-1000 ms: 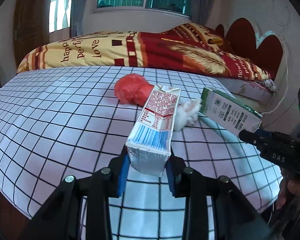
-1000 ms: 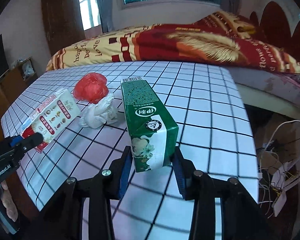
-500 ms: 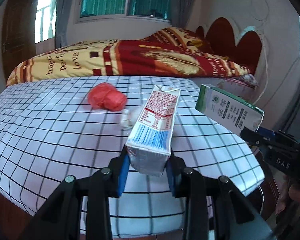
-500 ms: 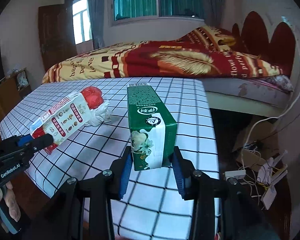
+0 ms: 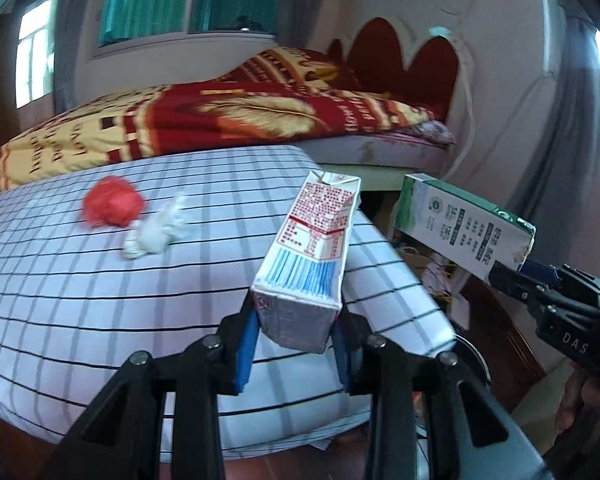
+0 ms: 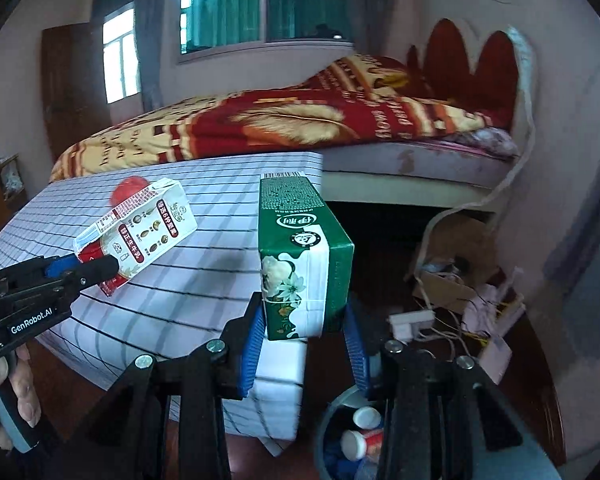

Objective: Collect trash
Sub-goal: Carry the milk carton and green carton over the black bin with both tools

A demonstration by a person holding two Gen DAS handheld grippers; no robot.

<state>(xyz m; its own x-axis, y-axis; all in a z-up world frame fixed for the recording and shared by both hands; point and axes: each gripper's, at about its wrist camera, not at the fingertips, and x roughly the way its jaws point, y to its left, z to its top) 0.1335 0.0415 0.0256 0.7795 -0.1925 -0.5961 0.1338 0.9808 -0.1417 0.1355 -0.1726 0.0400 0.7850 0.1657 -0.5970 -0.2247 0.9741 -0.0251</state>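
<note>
My left gripper (image 5: 296, 340) is shut on a red-and-white milk carton (image 5: 312, 256), held above the front right corner of the checked table; carton (image 6: 140, 236) and gripper (image 6: 88, 270) also show in the right wrist view. My right gripper (image 6: 304, 336) is shut on a green milk carton (image 6: 300, 256), held past the table's right edge above a grey trash bin (image 6: 332, 436) with cups inside. The green carton also shows in the left wrist view (image 5: 460, 228). A red crumpled bag (image 5: 112, 206) and a white tissue wad (image 5: 156, 232) lie on the table.
The table has a white checked cloth (image 5: 100, 300). A bed with a red and yellow quilt (image 6: 300, 124) stands behind it. Cables, a power strip (image 6: 412, 320) and cardboard scraps (image 6: 460, 264) lie on the floor to the right.
Both grippers have pulled back and swung right with their cartons. The table's right edge, the floor and the trash bin have come into view.
</note>
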